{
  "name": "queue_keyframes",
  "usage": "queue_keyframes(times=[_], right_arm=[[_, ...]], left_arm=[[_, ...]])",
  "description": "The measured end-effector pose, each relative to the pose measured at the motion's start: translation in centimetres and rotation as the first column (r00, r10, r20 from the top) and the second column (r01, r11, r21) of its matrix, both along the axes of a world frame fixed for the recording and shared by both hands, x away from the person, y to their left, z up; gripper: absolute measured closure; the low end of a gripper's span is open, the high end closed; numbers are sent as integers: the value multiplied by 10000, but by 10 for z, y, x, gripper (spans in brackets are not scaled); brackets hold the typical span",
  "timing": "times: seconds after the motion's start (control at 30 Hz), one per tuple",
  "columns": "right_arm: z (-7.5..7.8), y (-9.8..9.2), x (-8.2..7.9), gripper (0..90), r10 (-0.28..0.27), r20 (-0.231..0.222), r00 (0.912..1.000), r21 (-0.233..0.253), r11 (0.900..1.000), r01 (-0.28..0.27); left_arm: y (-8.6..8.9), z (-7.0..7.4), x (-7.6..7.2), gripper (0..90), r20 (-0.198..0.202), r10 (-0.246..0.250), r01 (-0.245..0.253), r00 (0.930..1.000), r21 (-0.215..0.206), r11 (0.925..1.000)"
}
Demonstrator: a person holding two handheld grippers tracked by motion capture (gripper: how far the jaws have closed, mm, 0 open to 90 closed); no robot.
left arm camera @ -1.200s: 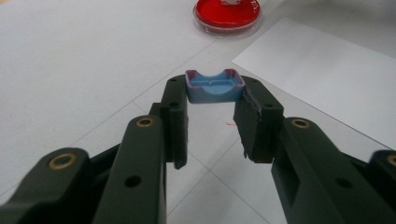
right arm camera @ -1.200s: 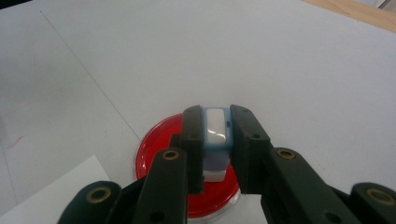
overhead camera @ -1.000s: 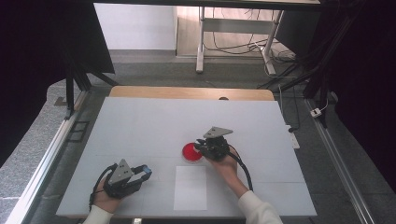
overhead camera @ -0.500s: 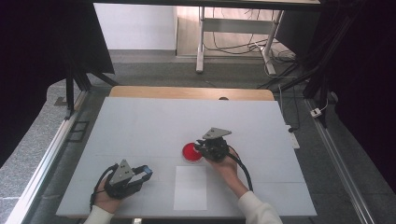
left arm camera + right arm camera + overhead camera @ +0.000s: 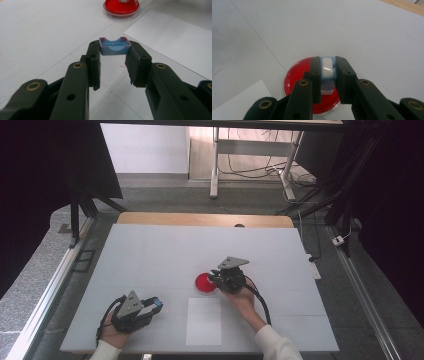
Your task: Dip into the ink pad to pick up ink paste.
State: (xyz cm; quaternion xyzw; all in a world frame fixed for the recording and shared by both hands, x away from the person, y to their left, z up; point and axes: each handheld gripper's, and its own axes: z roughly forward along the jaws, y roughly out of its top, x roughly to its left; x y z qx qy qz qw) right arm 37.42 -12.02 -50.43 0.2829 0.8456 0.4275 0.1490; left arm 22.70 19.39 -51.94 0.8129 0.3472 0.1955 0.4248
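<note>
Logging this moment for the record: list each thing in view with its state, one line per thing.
left gripper: shut on a blue cap.
right gripper: shut on a white-and-blue stamp body, over the dish.
red dish: flat on the table.
white sheet: lying flat.

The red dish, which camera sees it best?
The left gripper view: the red dish sits unblocked at the top. In the right gripper view the jaws cover its middle. The high view shows it small.

blue cap (image 5: 114, 46) gripped; stamp (image 5: 327, 67) over red dish (image 5: 297, 75)
</note>
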Motion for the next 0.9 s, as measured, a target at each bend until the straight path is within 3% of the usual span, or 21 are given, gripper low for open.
queue_keyframes(times=[0.17, 0.47, 0.73, 0.9], right_arm=[[0, 0, -1, 752, -18, 78, 10000, -8, 10000, 18], [7, -7, 0, 751, -220, 103, 9997, 468, 9987, 215], [13, -8, -2, 751, 8, 112, 9999, 857, 9963, -18], [14, -6, -3, 751, 195, 116, 9997, 810, 9965, -204]], left_arm=[[0, 0, 0, 656, -15, -9, 9, 10000, -13, 10000], [1, 0, 0, 656, -25, -1, 1, 10000, -20, 10000], [0, 0, 0, 655, -30, -19, 19, 10000, -21, 10000], [0, 0, 1, 655, -31, -9, 9, 10000, -10, 10000]])
